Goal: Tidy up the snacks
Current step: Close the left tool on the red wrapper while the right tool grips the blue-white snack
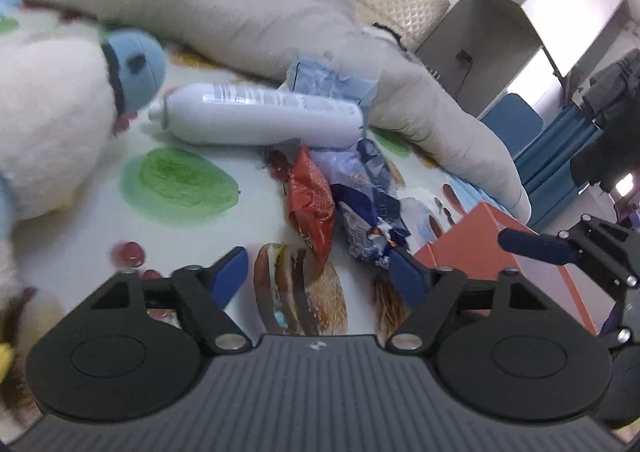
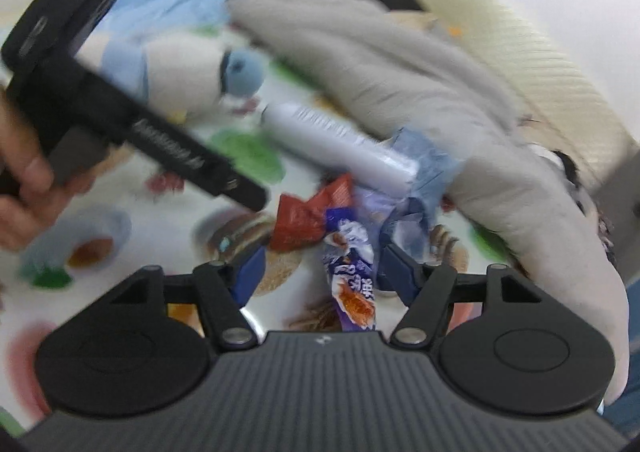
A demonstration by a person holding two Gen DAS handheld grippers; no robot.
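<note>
Ahead of my left gripper, jaws apart and empty, the crumpled red foil snack packet and purple-and-white crinkled snack wrapper lie loose on the food-print sheet, just past the fingertips. My right gripper is part-open with the purple wrapper between the jaws; can't tell if the pads touch. Orange box sits right of the left tongs; contents not visible. White cylindrical spray can lies beyond. I judge sorting barely started, nothing visibly stowed.

Two close, downward-slanting wrist views, both over the same snack wrappers beside the white bottle.
</note>
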